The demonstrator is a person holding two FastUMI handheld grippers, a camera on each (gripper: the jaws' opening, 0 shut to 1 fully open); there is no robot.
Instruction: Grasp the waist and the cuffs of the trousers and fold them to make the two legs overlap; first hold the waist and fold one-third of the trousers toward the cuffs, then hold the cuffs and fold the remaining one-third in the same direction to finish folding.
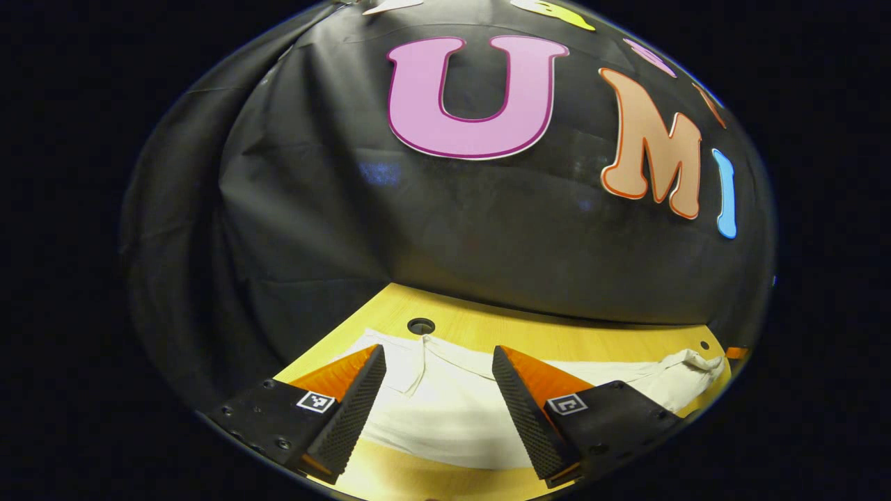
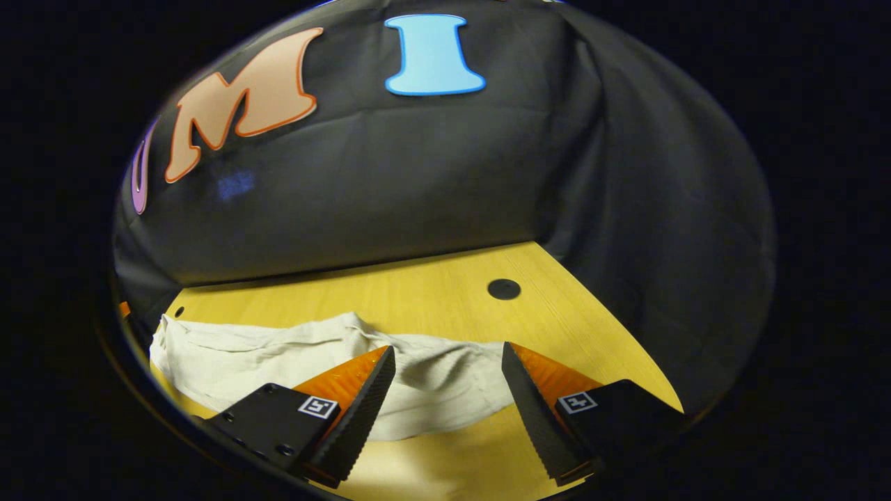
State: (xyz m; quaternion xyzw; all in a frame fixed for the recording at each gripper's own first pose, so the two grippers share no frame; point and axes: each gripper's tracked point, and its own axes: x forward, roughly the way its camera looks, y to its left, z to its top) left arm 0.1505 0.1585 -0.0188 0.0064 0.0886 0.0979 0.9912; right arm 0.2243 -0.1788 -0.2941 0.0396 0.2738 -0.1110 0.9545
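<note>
Pale cream trousers (image 1: 445, 410) lie stretched sideways across a wooden table (image 1: 529, 327). In the left gripper view my left gripper (image 1: 438, 348) hovers open over their left end, where a seam runs down the cloth; nothing is between its fingers. The far right end of the trousers is bunched up. In the right gripper view the trousers (image 2: 278, 362) stretch away to the left, and my right gripper (image 2: 449, 346) stands open above their wrinkled near end, holding nothing. I cannot tell which end is the waist.
The table (image 2: 445, 285) has a round cable hole (image 1: 421, 325) near the back left and a capped one (image 2: 504, 289) near the back right. The black cloth wall closes the back and both sides. Bare wood lies behind and in front of the trousers.
</note>
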